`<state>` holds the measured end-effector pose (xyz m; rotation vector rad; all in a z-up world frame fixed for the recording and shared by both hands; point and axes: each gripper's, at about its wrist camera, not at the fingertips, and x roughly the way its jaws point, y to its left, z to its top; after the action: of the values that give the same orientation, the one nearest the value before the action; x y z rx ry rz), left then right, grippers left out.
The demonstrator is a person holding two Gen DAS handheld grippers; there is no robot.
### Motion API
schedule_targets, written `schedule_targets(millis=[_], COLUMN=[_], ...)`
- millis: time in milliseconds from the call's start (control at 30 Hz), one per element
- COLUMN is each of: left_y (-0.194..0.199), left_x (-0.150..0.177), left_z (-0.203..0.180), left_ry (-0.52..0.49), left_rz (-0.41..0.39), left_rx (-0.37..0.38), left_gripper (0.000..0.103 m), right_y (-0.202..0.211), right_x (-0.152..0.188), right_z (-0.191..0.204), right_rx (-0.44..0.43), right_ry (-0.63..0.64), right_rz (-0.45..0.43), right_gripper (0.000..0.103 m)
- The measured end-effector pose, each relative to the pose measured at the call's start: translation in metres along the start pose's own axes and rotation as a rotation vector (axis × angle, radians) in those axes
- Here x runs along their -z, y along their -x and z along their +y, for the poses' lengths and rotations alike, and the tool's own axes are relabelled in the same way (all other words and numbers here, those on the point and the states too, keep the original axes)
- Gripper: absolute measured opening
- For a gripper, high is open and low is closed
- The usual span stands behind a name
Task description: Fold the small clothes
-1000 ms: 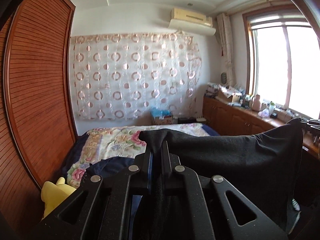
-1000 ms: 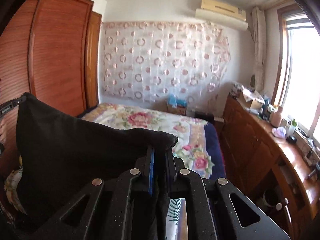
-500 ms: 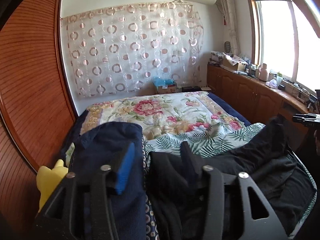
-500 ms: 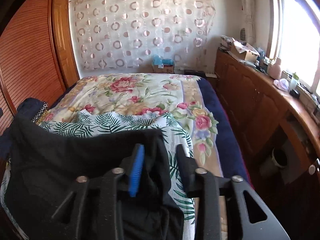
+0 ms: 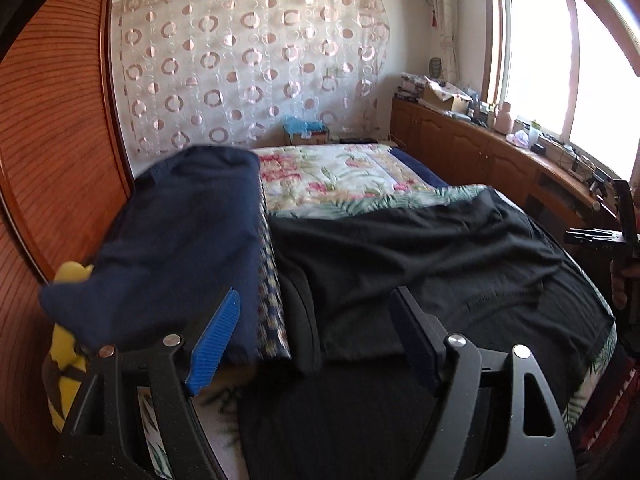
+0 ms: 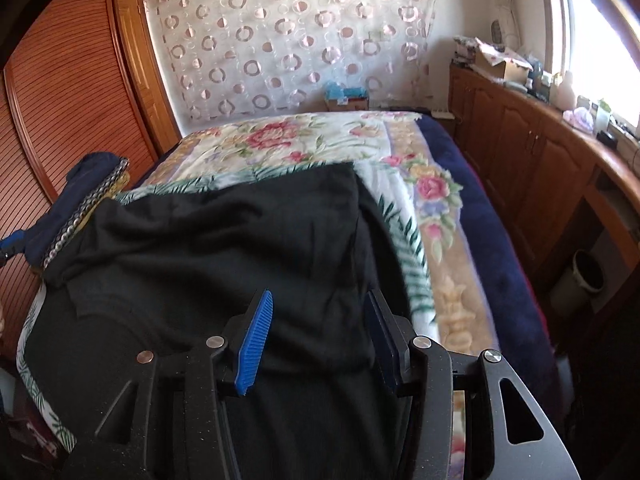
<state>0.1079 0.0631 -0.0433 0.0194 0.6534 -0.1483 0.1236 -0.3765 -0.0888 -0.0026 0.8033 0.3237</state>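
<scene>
A black garment [image 5: 420, 264] lies spread and rumpled on the near part of the bed; it also shows in the right wrist view [image 6: 224, 256]. My left gripper [image 5: 316, 312] is open and empty, just above the garment's left edge. My right gripper [image 6: 318, 312] is open and empty, over the garment's right part. Its body also shows at the right edge of the left wrist view [image 5: 616, 236].
A pile of folded navy clothes [image 5: 180, 248] lies to the left of the black garment, with a yellow soft toy [image 5: 68, 344] beside it. The bed has a floral cover [image 6: 304, 140]. Wooden wardrobe doors [image 5: 48, 152] stand left, a cluttered wooden cabinet [image 6: 552, 160] right.
Both grippers held the black garment up a second ago. They lowered it onto the bed, opened and let go. The garment now lies flat and both jaws stand wider apart.
</scene>
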Motion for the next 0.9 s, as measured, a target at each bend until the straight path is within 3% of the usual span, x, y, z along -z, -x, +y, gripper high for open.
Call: schedule_targets(millis=[433,733,900], left_y=[-0.036,-0.057,-0.062], left_x=[0.036,0.049,0.053], left_z=[-0.009,-0.011,-0.013], left_ry=[0.006,-0.017,-0.025], left_rz=[0.137,0.228,0.248], left_rx=[0.039,0.01,0.008], left_gripper=[0.078,0.078,0.078], right_y=[-0.032,-0.033,-0.038], right_x=[0.0,-0.002,-0.006], right_z=[-0.012,-0.016,-0.019], right_rx=[0.028,0.058,0.024], right_ry=[0.001,-0.029,-0.048], right_rz=[0.085,0.069,0.084], right_gripper=[0.05,0.05,0.05])
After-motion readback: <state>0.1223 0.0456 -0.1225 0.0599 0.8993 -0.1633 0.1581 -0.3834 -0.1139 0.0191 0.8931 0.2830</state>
